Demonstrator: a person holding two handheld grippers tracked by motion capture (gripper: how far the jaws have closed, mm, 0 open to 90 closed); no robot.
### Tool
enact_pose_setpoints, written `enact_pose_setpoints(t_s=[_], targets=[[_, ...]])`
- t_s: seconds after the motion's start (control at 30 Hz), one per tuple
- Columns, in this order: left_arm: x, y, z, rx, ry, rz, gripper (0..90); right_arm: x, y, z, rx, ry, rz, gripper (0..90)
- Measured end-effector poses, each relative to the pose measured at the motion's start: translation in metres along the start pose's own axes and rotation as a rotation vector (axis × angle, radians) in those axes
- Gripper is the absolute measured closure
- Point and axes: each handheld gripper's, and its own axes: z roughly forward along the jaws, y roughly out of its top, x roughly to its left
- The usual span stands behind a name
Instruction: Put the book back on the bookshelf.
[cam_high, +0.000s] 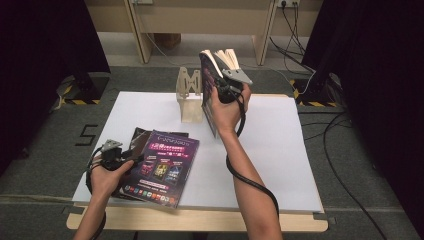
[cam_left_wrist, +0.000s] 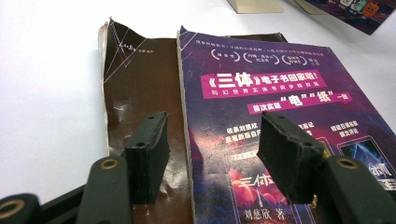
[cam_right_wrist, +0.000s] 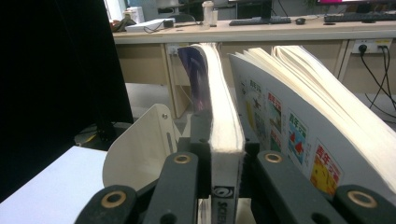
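Observation:
A thick paperback (cam_high: 210, 112) stands upright above the white board, its pages fanned at the top. My right gripper (cam_high: 222, 89) is shut on it from the near side. In the right gripper view the jaws (cam_right_wrist: 226, 137) clamp its spine edge (cam_right_wrist: 224, 121). A grey illustrated page block (cam_right_wrist: 289, 126) splays to the right; whether it belongs to the same book I cannot tell. A purple book (cam_high: 161, 167) lies flat on a brown book (cam_high: 139, 136) at the near left. My left gripper (cam_high: 117, 156) hovers open over both (cam_left_wrist: 215, 149), one jaw above each cover.
A pale wooden book stand (cam_high: 190, 95) sits at the back of the white board (cam_high: 280, 165), just left of the raised book; its curved side (cam_right_wrist: 140, 149) is near my right jaws. Black curtains flank the table, and cables lie on the floor at the right.

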Motion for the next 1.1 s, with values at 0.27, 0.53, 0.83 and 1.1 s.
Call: enact_pose_setpoints(t_s=[0.27, 0.53, 0.83, 1.1], targets=[[0.000, 0.001, 0.000, -0.005, -0.001, -0.002, 41.8, 0.001, 0.004, 0.009, -0.009, -0.012, -0.001, 83.3], [0.000, 0.000, -0.001, -0.006, -0.003, -0.003, 41.8, 0.003, 0.007, 0.019, -0.014, -0.019, -0.005, 83.3], [0.001, 0.001, -0.001, -0.005, -0.009, -0.005, 41.8, 0.007, 0.007, 0.028, -0.019, -0.029, -0.015, 83.3], [0.001, 0.000, 0.000, -0.004, -0.011, -0.005, 41.9, 0.009, 0.006, 0.034, -0.022, -0.042, -0.013, 83.3]])
